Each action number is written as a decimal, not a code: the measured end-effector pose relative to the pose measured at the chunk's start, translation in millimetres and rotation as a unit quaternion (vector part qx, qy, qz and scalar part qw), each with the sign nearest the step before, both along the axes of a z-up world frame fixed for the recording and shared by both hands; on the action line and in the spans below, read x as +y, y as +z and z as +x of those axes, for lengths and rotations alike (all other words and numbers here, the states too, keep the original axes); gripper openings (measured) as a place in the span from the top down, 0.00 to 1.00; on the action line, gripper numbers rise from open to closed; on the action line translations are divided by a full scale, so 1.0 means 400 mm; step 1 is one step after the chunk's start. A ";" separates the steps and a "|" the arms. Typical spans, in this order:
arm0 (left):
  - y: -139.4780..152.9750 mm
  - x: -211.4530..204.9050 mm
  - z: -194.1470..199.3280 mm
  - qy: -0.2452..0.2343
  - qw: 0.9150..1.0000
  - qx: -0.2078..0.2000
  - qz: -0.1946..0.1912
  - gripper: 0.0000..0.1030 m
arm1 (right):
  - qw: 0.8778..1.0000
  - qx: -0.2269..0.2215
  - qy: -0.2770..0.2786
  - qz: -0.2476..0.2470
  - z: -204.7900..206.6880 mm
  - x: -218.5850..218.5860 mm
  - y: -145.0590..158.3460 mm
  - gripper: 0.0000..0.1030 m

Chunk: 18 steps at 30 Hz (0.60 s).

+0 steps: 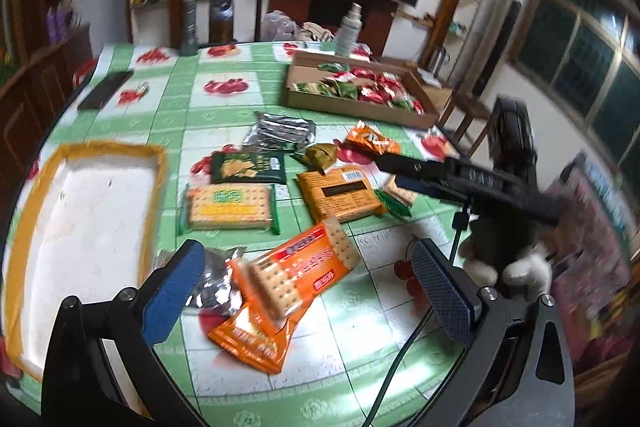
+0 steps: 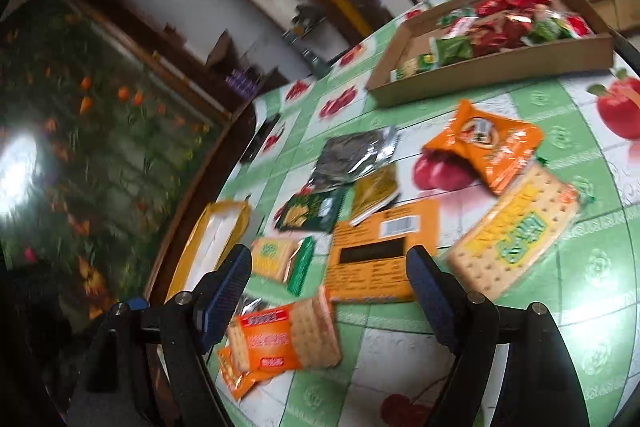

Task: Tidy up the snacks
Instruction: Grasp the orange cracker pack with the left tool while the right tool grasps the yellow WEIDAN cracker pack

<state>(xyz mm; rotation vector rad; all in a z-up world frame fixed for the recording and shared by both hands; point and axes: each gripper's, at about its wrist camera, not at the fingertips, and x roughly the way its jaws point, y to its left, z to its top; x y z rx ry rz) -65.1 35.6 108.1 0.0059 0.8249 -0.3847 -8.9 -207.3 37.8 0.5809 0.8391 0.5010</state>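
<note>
While snack packets lie scattered on the table (image 1: 224,99), the left gripper (image 1: 308,283) hovers, fingers spread, over an orange cracker pack (image 1: 304,271). The right gripper (image 2: 328,291) is likewise spread and empty.

Left wrist view low over table (image 1: 224,99), facing shelves; right wrist view tilted, nearer; both share scattered snacks.

Scattered flat on the worktop: orange cracker pack (image 1: 298,275) nearest, green-edged cracker pack (image 1: 229,207), orange flat packet (image 1: 340,193), silver pouch (image 1: 280,131).
</note>
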 end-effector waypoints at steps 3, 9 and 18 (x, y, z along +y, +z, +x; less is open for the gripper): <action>-0.047 -0.062 0.002 -0.032 0.997 -0.006 0.067 0.00 | 1.000 0.007 -0.027 0.001 -0.001 -0.027 -0.006 0.20; -0.119 -0.109 0.025 -0.109 0.976 -0.018 0.188 0.05 | 0.994 0.001 -0.108 -0.020 -0.019 -0.089 -0.008 0.19; -0.180 -0.130 0.090 -0.171 0.965 0.002 0.197 0.06 | 0.976 -0.003 -0.181 -0.121 -0.019 -0.103 -0.013 0.19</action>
